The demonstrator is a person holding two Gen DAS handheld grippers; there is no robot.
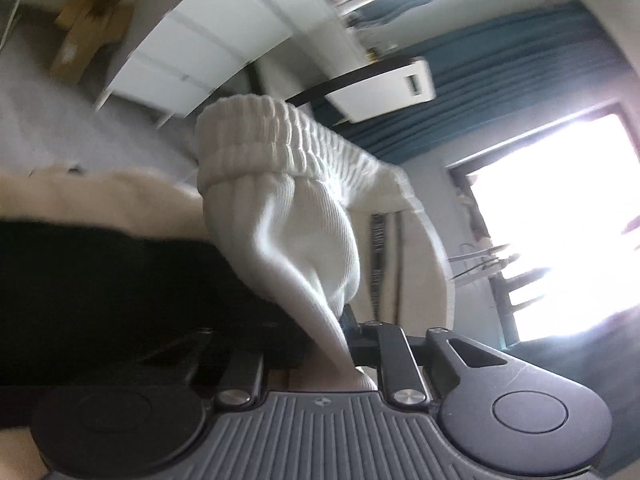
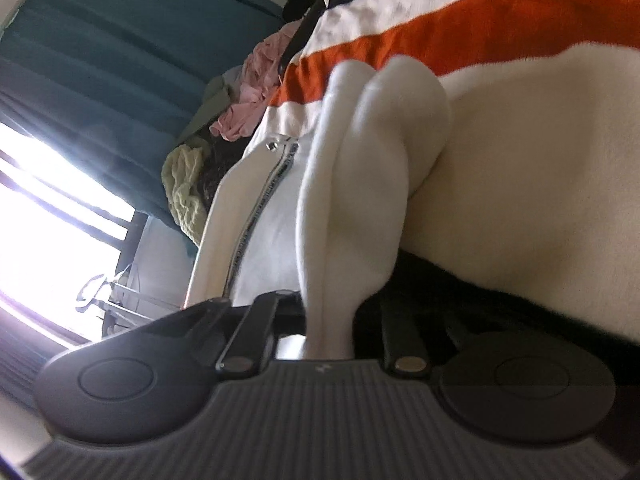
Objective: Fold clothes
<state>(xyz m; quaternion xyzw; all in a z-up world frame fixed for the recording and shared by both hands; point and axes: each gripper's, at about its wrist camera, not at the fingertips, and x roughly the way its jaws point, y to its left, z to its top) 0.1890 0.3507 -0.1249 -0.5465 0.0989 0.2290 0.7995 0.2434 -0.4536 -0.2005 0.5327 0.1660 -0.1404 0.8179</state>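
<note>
A white zip-up garment with a ribbed hem hangs in the air, pinched in my left gripper, which is shut on a fold of its fabric. Its dark zipper runs beside the fold. In the right wrist view the same garment shows white, orange and black bands, with its zipper to the left. My right gripper is shut on another bunched fold of it. Both views are tilted sideways.
A pile of other clothes, pink and pale yellow, lies behind the garment. Teal curtains and a bright window fill the background. A white cabinet and cardboard boxes stand on the floor.
</note>
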